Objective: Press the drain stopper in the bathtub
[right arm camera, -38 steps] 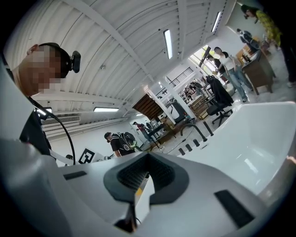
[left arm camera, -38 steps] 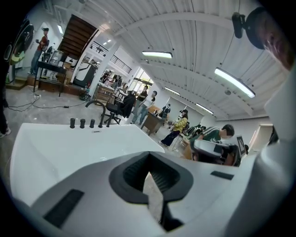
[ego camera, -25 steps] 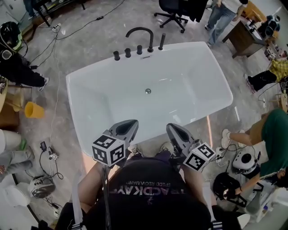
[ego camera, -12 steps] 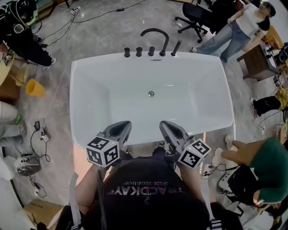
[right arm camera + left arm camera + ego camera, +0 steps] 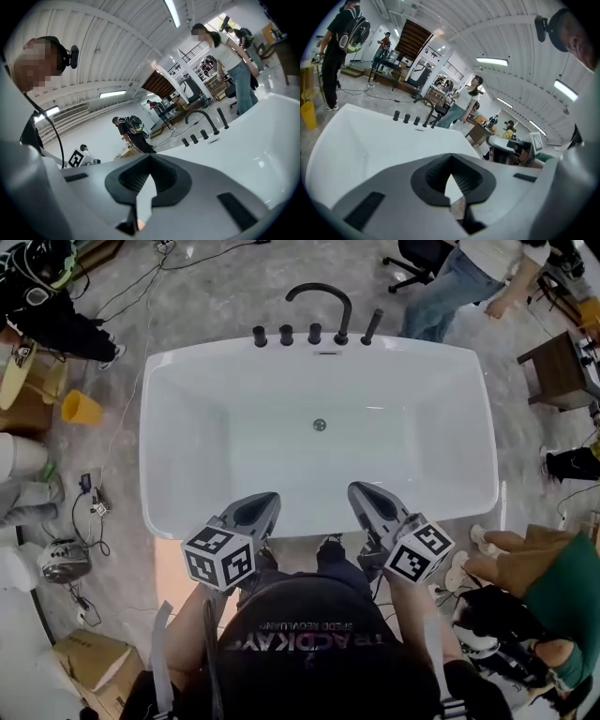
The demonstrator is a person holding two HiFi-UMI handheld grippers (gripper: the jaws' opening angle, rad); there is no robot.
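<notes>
Left gripper and right gripper, closed, hang at bathtub near rim.

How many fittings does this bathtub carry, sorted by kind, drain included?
black knobs: 3
arched black spout: 1
black hand shower: 1
drain stopper: 1
Total: 6

Black shirt, pale chest lettering; grey left gripper, right gripper; black-white marker cubes
</notes>
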